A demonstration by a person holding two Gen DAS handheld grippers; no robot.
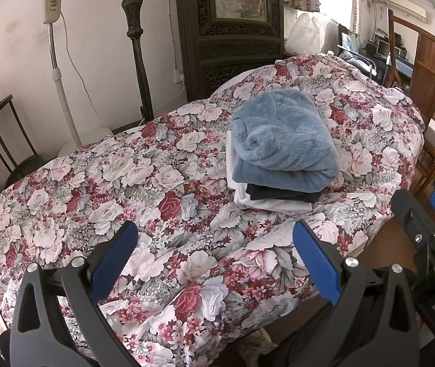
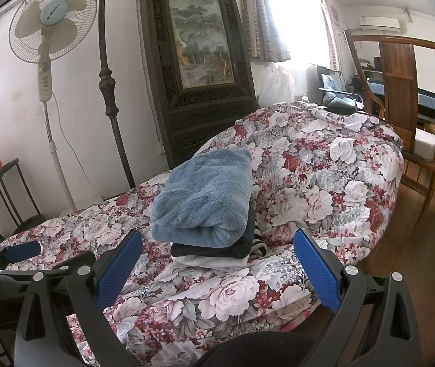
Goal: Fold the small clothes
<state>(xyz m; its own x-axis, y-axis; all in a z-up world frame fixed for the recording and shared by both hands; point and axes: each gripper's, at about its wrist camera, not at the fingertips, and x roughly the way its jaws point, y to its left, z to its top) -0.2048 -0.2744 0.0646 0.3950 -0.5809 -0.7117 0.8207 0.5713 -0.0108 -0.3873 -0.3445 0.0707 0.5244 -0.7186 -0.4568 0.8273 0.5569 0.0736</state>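
On my left I hold the left tool [image 1: 214, 257] low over the near edge of the bed [image 1: 73, 189], its blue pads spread wide with nothing between them but flowered quilt. I judge I keep it hanging back here because there is no loose garment in reach to pinch (everything cloth that belongs to the job sits in one pile).

That pile [image 1: 278, 156] lies toward the middle of the bed, a little right of centre and farther off than my tools. It looks stacked on purpose, out of the working space near me, so that a fresh piece could be spread on the bare quilt in front. On top is a thick blue fleece garment [image 1: 288, 134], fluffy, folded into a fat rounded block with a rolled lump on its near face. Under it shows a thin dark piece [image 1: 278, 194], and at the bottom a white one [image 1: 257, 203] whose edge sticks out on the left and near sides. In the right wrist view a striped bit peeks out at the pile's right side; I cannot tell what it belongs to.

On my right, the right tool [image 2: 217, 263] is likewise spread and empty, aimed almost straight at the pile [image 2: 208, 211] but not touching it.
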